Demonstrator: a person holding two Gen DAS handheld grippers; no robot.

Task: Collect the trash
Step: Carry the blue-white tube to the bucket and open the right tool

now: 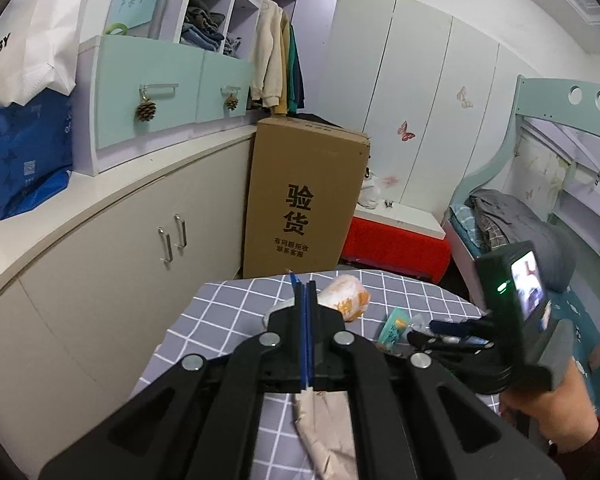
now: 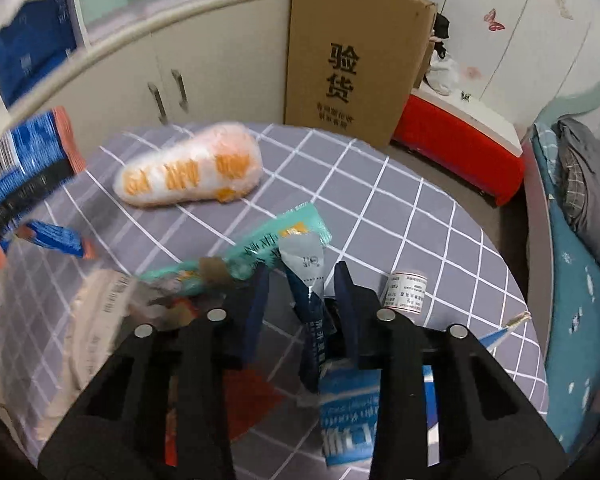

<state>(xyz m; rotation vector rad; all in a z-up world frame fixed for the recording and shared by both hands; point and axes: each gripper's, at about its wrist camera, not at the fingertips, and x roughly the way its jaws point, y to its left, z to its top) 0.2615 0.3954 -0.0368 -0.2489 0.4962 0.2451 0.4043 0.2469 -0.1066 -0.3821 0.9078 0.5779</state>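
Note:
My left gripper (image 1: 304, 285) is raised over the round checked table (image 1: 228, 320), its jaws pressed together on the thin edge of a blue wrapper (image 2: 20, 172), which hangs blurred at the left of the right wrist view. My right gripper (image 2: 303, 276) (image 1: 424, 332) points down at the table with its jaws partly apart. A dark blue and silver sachet (image 2: 310, 304) stands between them, with a gap showing on its left side. A teal wrapper (image 2: 260, 248) (image 1: 396, 328) lies just beyond the fingers. An orange-and-white packet (image 2: 188, 172) (image 1: 346, 296) lies farther back.
Also on the table: a small labelled white roll (image 2: 406, 292), a blue-and-white packet (image 2: 352, 412) under the right gripper, a beige paper bag (image 1: 324, 432). Behind stand a tall cardboard box (image 1: 304, 196), a red box (image 1: 396, 248) and cabinets (image 1: 120, 260). A bed (image 1: 500, 220) is on the right.

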